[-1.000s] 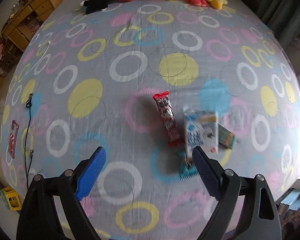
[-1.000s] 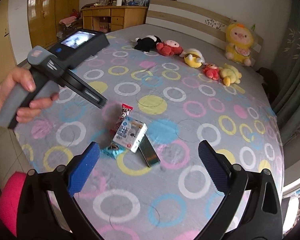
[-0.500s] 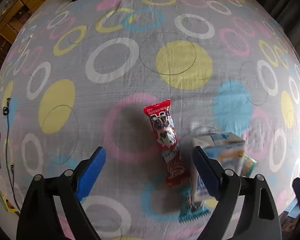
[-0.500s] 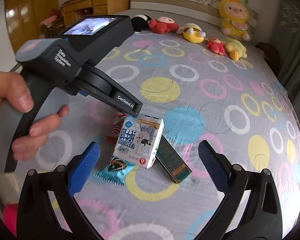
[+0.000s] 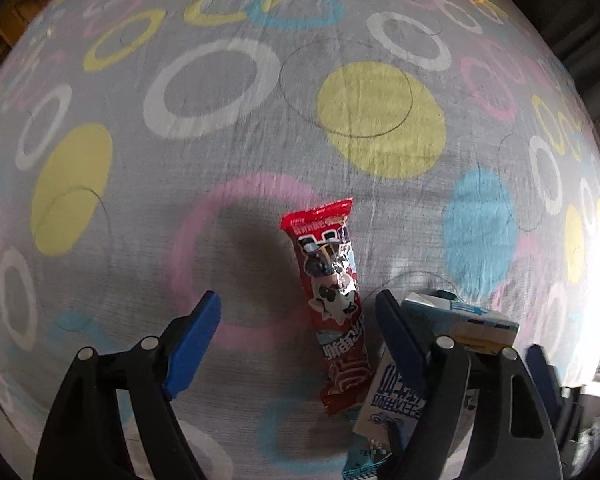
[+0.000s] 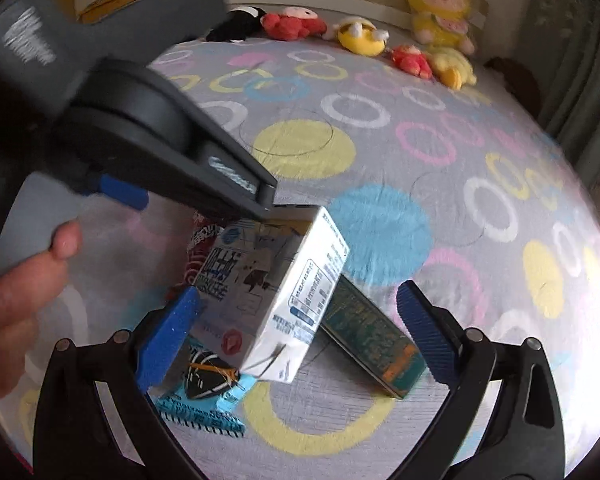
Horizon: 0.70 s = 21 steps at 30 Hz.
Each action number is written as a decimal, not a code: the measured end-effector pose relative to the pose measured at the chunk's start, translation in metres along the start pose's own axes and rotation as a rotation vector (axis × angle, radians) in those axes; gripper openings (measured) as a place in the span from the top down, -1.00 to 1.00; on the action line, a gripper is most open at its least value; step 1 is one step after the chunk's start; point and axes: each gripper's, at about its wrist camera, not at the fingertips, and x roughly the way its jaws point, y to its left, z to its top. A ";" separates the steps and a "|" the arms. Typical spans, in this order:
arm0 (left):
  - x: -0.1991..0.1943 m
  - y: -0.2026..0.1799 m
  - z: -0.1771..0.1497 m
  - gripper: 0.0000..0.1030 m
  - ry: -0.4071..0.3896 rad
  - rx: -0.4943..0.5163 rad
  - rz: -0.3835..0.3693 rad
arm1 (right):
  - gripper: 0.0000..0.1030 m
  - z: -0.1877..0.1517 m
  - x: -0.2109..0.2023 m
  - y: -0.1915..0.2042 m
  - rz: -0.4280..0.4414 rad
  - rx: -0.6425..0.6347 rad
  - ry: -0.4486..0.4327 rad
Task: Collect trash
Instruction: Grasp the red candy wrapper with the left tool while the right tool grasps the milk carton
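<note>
We hold our left gripper [image 5: 298, 320] pointing straight down over the bedspread [image 5: 228, 152], grey with coloured rings and dots. Its blue pads [image 5: 194, 344] stand well apart, though the jaws have just been closing a little; the red snack wrapper [image 5: 334, 300] lies flat between them, nearer the right-hand pad, and neither pad presses on it. Just right of that wrapper, behind the right pad, stands the white-and-blue milk carton [image 5: 392, 392].

Our right gripper [image 6: 300, 328] comes in at a slant, its jaws wide apart. The milk carton [image 6: 276, 292] sits between its pads, tilted, with the left pad [image 6: 168, 340] just beside the carton's printed face (we cannot tell whether it touches). Under the carton's near end lies a light-blue wrapper [image 6: 204, 404], and against its right side a flat dark-green box [image 6: 372, 336] rests on the bedspread. The red wrapper [image 6: 198, 248] peeks out on the carton's far left side.

In the right wrist view our left hand [image 6: 16, 300] grips the grey handle of the left gripper, which fills the upper left. At the far edge of the bed a row of plush toys [image 6: 360, 34] lines the headboard.
</note>
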 end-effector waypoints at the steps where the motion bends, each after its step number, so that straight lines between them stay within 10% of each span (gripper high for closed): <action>1: 0.001 0.004 0.000 -0.49 0.006 -0.017 -0.028 | -0.87 0.001 0.003 -0.002 0.012 0.020 0.005; 17: 0.011 0.006 0.000 -0.02 0.020 -0.010 -0.032 | -0.51 0.007 0.029 -0.016 0.200 0.144 0.060; 21: 0.012 -0.005 -0.002 0.37 0.017 -0.003 -0.042 | -0.50 0.005 0.027 -0.012 0.188 0.119 0.058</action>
